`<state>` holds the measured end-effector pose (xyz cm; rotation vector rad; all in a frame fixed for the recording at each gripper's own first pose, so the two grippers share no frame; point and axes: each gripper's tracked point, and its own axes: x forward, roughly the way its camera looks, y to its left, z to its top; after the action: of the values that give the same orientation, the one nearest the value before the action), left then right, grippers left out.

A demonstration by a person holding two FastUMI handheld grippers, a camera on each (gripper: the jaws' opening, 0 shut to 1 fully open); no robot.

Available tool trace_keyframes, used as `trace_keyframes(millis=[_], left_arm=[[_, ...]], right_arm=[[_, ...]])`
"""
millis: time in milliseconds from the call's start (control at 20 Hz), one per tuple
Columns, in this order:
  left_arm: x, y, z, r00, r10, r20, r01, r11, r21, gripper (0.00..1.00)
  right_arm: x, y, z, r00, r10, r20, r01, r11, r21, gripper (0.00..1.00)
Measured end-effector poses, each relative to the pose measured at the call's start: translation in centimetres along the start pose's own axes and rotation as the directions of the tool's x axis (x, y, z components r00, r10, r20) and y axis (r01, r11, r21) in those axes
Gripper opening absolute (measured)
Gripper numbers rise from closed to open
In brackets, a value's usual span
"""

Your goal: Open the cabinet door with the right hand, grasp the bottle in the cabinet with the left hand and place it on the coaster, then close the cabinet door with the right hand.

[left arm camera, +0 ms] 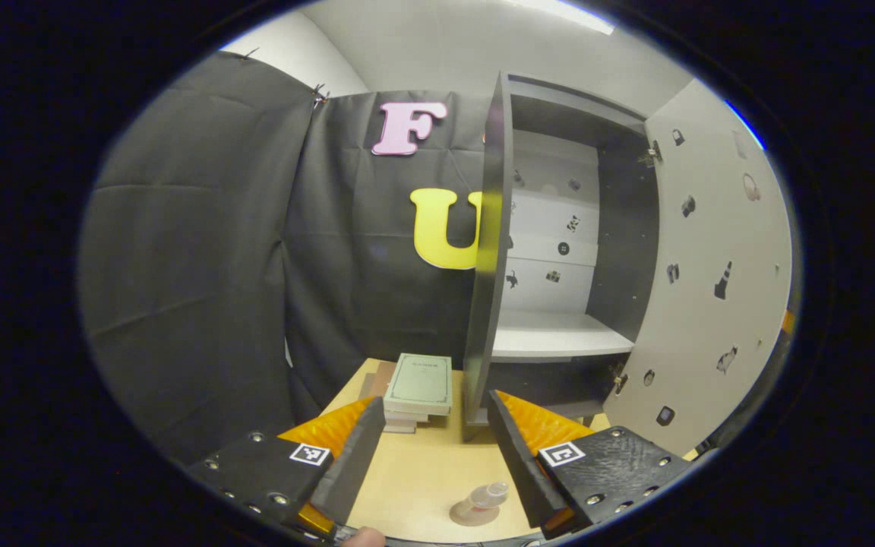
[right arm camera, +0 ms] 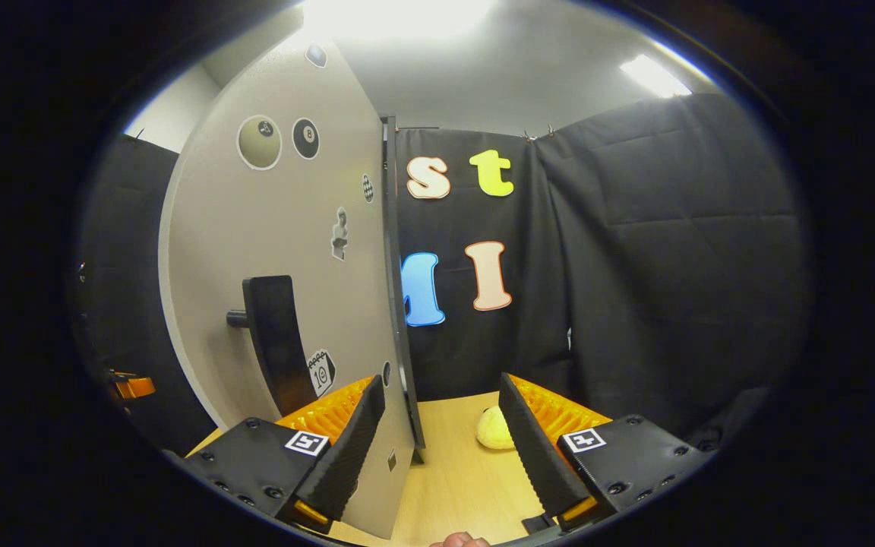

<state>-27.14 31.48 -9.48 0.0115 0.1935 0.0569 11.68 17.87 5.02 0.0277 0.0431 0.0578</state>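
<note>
Main risk is the bottle (left arm camera: 485,497): it sits low on the coaster (left arm camera: 474,513) near the worktop (left arm camera: 422,471) front edge, just beside the inner face of the left hand-held gripper (left arm camera: 436,425)'s right-side finger. Both fingers are spread wide, nothing between them, so it is released. Any sideways drift of that finger would probably clip the bottle and tip it or push it off the coaster

Second risk is the close. In the right gripper view the cabinet door (right arm camera: 285,251) stands wide open, its free edge running down between the spread fingers of the right hand-held gripper (right arm camera: 441,414), which also holds nothing. The dark handle (right arm camera: 274,342) sits on the door face off to the side, not between the fingers. A push on the thin edge could slip off, and a hard swing could slam the door and shake the cabinet (left arm camera: 559,228)

The left hand-held gripper also looks close to the cabinet front, so pull it back before the door swings

Bottle looks small, clear or pale plastic, squat; it appears leaning or lying across the tan coaster disc, can't tell which from this angle. Cabinet shelf (left arm camera: 559,338) is bare. Stack of books (left arm camera: 418,387) and a yellow plush (right arm camera: 494,429) on the worktop are well apart from the swing path, as far as I can judge
</note>
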Motion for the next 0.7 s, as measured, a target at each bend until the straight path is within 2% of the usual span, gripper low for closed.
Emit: trace_keyframes(millis=[150, 300, 500, 700], left_arm=[[-0.1, 1.7, -0.3, 1.0, -0.012, -0.003, 0.012, 1.0, 0.011, 0.84], [-0.7, 3.6, -0.6, 1.0, -0.017, -0.001, 0.017, 1.0, 0.019, 0.82], [-1.1, 5.3, -1.5, 1.0, -0.019, -0.02, 0.019, 1.0, 0.022, 0.82], [-0.8, 6.5, -1.9, 0.999, -0.025, -0.031, 0.025, 1.0, 0.013, 0.82]], right_arm=[[0.7, 2.1, -0.4, 1.0, 0.025, -0.001, -0.025, 1.0, 0.015, 0.96], [2.0, 4.9, -1.0, 0.997, 0.071, -0.02, -0.071, 0.997, 0.014, 0.96], [1.1, 8.7, -1.0, 0.995, 0.099, -0.022, -0.099, 0.995, -0.005, 0.96], [2.3, 12.0, -1.4, 0.99, 0.14, -0.029, -0.14, 0.99, 0.002, 0.96]])
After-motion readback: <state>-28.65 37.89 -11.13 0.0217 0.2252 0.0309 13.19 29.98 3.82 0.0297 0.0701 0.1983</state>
